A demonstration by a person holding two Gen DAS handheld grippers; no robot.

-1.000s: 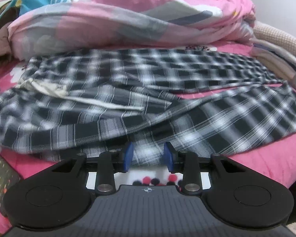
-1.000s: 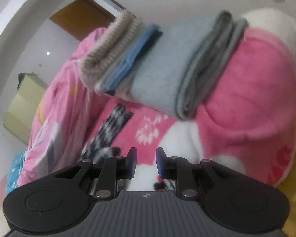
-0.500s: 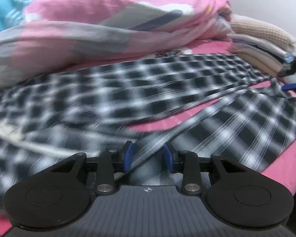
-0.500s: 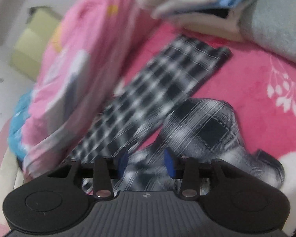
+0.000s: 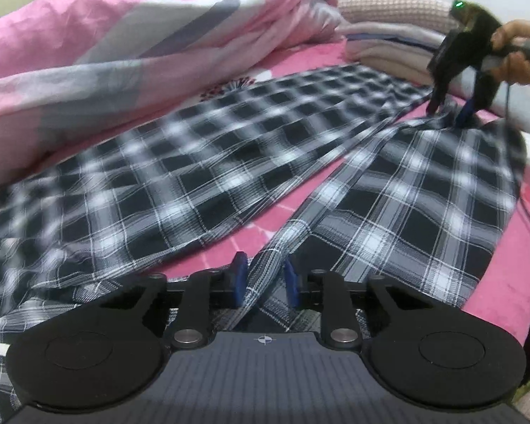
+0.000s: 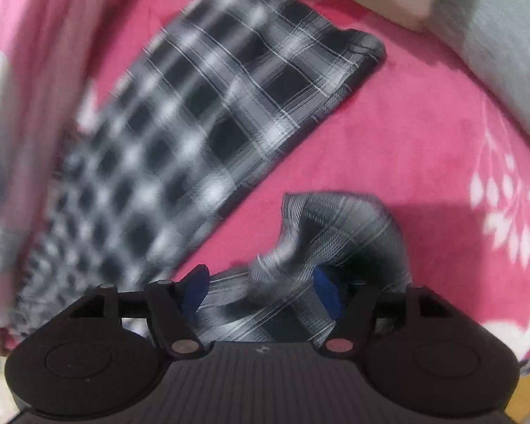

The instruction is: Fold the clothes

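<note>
Lying limp on the pink bed [image 5: 505, 247], soft plaid trousers [image 5: 417, 190] sit between both grippers' parted fingers [image 5: 239, 275], best pinched at the hems.

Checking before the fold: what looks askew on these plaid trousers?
The near leg's hem is bunched and curled up at the right gripper, while the other leg's hem lies flat on the pink sheet.

One pair of black-and-white plaid trousers [image 5: 201, 162] lies spread out, showing two legs. Two grippers are in view: the left gripper [image 5: 264, 281] and the right gripper [image 6: 261, 293]. One hand [image 5: 519, 49] shows. One pink quilt [image 5: 123, 35] is heaped behind, and one stack of folded clothes [image 5: 388, 39] holds at least four pieces.
</note>
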